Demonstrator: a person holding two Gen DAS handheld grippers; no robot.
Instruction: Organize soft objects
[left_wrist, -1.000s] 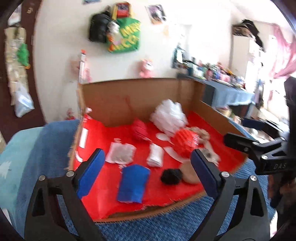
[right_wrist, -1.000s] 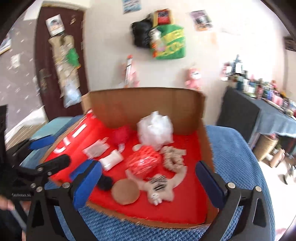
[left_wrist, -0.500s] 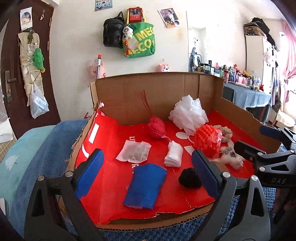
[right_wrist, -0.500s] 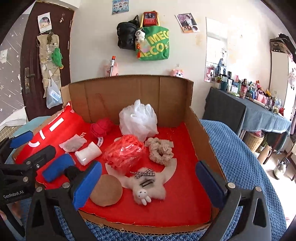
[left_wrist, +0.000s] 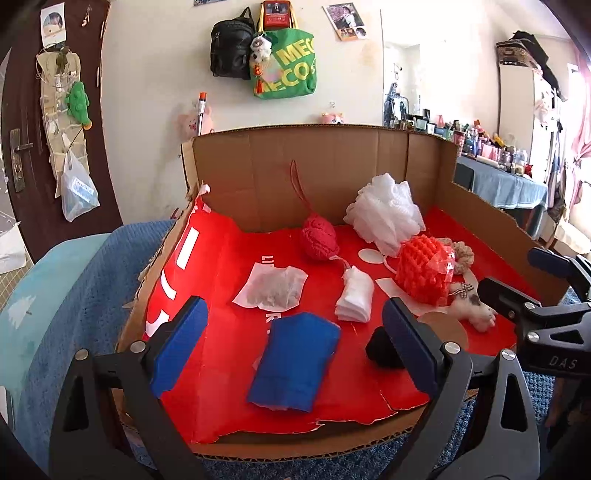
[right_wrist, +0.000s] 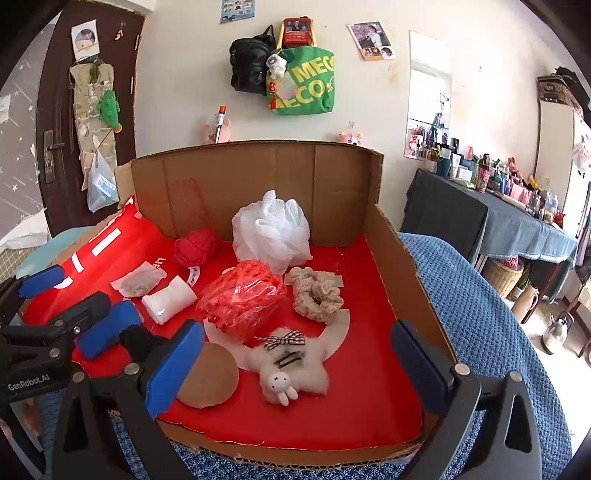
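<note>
A cardboard box (left_wrist: 317, 173) (right_wrist: 402, 258) lined in red holds several soft things: a blue folded cloth (left_wrist: 295, 365) (right_wrist: 107, 328), a white roll (left_wrist: 354, 299) (right_wrist: 170, 299), a grey pouch (left_wrist: 271, 290), a red knit ball (left_wrist: 319, 240) (right_wrist: 195, 249), a white mesh puff (left_wrist: 384, 214) (right_wrist: 271, 230), a red sponge in plastic (left_wrist: 424, 273) (right_wrist: 243, 299), a beige scrunchie (right_wrist: 317, 295), a white bunny plush (right_wrist: 288, 365), a brown pad (right_wrist: 208, 376) and a black pompom (left_wrist: 380, 350) (right_wrist: 142, 343). My left gripper (left_wrist: 295, 350) is open over the box's front. My right gripper (right_wrist: 295, 362) is open above the plush.
The box rests on a blue knit blanket (right_wrist: 480, 314) (left_wrist: 74, 295). A dark table (right_wrist: 498, 221) crowded with bottles stands to the right. Bags (right_wrist: 291, 74) hang on the wall behind. A brown door (right_wrist: 55, 129) is at the left.
Both grippers have steadied from a blurred swing and moved closer over the box front. The objects have not moved. Both grippers stay open.
</note>
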